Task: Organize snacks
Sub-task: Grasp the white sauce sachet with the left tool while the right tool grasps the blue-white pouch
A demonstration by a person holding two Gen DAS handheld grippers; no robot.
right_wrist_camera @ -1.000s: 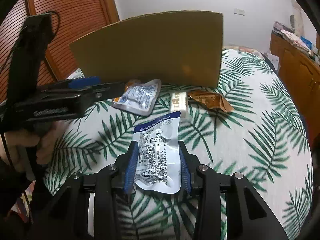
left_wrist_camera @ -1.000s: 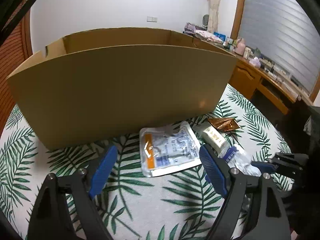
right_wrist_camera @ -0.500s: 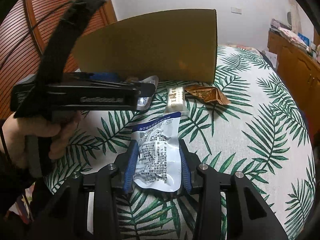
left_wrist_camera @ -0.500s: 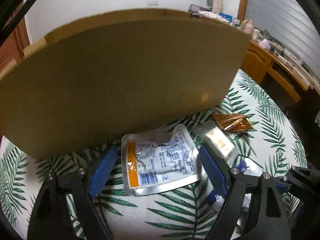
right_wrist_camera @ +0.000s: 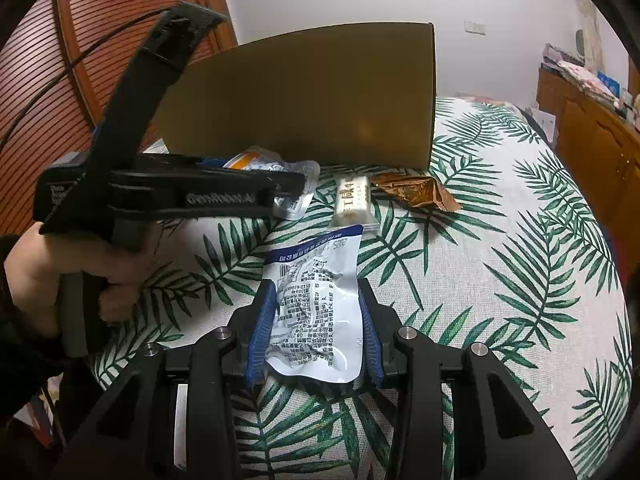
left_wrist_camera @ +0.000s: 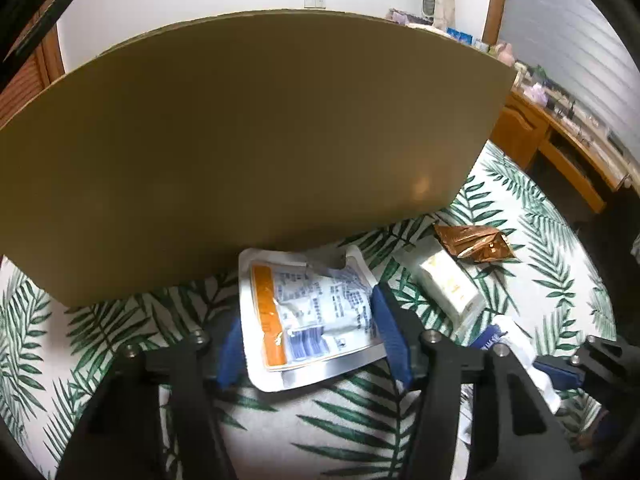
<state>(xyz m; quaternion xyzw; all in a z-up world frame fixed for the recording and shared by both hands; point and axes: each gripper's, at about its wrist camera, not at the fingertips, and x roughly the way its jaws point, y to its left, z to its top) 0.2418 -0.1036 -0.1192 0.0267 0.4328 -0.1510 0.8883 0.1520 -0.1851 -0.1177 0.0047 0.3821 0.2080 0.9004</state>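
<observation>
My left gripper (left_wrist_camera: 308,332) has its blue pads against both sides of a silver pouch with an orange stripe (left_wrist_camera: 308,316), lying on the leaf-print tablecloth just before the cardboard box (left_wrist_camera: 248,152). My right gripper (right_wrist_camera: 316,332) is shut on a white pouch with a blue band (right_wrist_camera: 316,300), resting on the cloth. A white wrapped bar (left_wrist_camera: 448,288) and a brown foil packet (left_wrist_camera: 472,240) lie right of the orange pouch. In the right wrist view the left gripper's body (right_wrist_camera: 168,196) hides most of the orange pouch (right_wrist_camera: 256,164).
The cardboard box (right_wrist_camera: 312,100) stands upright at the back, its inside hidden. The bar (right_wrist_camera: 352,196) and brown packet (right_wrist_camera: 412,192) lie before its right corner. A wooden desk (left_wrist_camera: 560,144) with clutter stands far right. The cloth (right_wrist_camera: 500,280) covers the table.
My left gripper moved forward and down over the orange-striped pouch and its jaws closed in onto its sides. My right gripper stays shut on the blue-banded pouch, almost still.
</observation>
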